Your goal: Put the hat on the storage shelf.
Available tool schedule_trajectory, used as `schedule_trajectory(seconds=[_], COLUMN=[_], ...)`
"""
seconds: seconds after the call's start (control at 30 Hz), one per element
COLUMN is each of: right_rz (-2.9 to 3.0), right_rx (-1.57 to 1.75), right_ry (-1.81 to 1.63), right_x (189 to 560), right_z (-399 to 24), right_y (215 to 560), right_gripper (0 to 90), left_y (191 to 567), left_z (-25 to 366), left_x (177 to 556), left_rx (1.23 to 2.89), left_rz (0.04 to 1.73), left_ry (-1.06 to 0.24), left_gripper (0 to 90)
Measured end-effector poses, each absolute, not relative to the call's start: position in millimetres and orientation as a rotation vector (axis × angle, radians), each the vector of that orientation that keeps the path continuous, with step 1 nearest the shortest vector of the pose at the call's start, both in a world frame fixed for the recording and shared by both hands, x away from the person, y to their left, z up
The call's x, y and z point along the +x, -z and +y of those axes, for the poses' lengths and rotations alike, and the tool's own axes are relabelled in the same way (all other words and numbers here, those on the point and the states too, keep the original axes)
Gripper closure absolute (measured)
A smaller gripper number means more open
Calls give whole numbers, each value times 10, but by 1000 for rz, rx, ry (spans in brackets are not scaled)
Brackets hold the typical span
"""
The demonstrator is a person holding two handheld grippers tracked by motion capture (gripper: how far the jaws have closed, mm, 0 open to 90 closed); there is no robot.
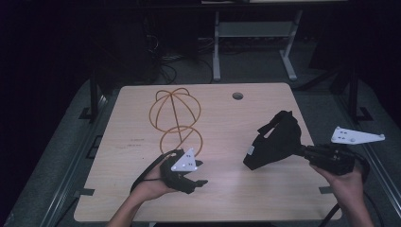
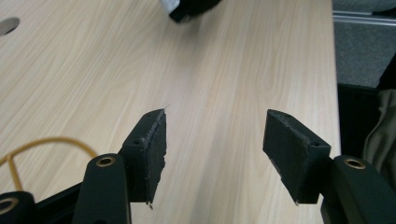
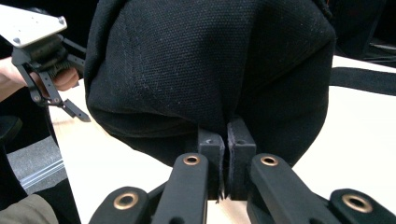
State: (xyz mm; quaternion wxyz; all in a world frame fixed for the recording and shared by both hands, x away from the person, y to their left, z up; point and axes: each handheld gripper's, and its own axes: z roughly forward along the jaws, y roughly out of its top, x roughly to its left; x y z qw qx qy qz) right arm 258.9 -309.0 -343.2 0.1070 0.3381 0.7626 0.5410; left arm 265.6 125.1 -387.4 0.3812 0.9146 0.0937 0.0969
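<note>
Left gripper (image 1: pixel 196 174) sat nearest, low over the near-left part of the table (image 1: pixel 118 198), jaws spread wide with bare wood between the pads (image 2: pixel 152 149). Nothing in it. It read as parked and waiting, kept clear so the other hand could work.

Right gripper (image 3: pixel 226 170) was clenched on the black cap (image 1: pixel 276 139): its jaws met on a fold of the cloth at the cap's lower edge, pads pressed nearly flat together. In the high view the cap hung off the jaw tips, right of centre, tilted, with its low end near or on the wood; can't tell which. Pinching the edge rather than the crown probably left the crown free to open out.

Just beyond the left gripper stood the wire hat stand (image 1: pixel 175 113), a small ring near, a round cage behind it, left of centre. Cap and stand were well apart. My read: the cap was bound for the cage, carry not yet begun, and the free left claw sat close enough to steady the stand.

Farther back, a cable hole (image 1: pixel 238 96) near the far edge, not involved.
</note>
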Motion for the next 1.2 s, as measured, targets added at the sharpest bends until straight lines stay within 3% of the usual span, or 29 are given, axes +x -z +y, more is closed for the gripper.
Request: schedule_trajectory(seconds=[0.37,1.2], right_rz=[2253,2300], right_rx=[967,782], right_ry=[-1570,-1606], right_x=[2720,3155], right_z=[-2935,-2358], right_y=[3198,2545], right_gripper=[872,872], left_y=[4064,4114], left_z=[1465,1514], left_x=[2650,2689], left_rx=[2302,2291], left_rz=[304,335], left_ry=[-264,-291], left_gripper=[387,339])
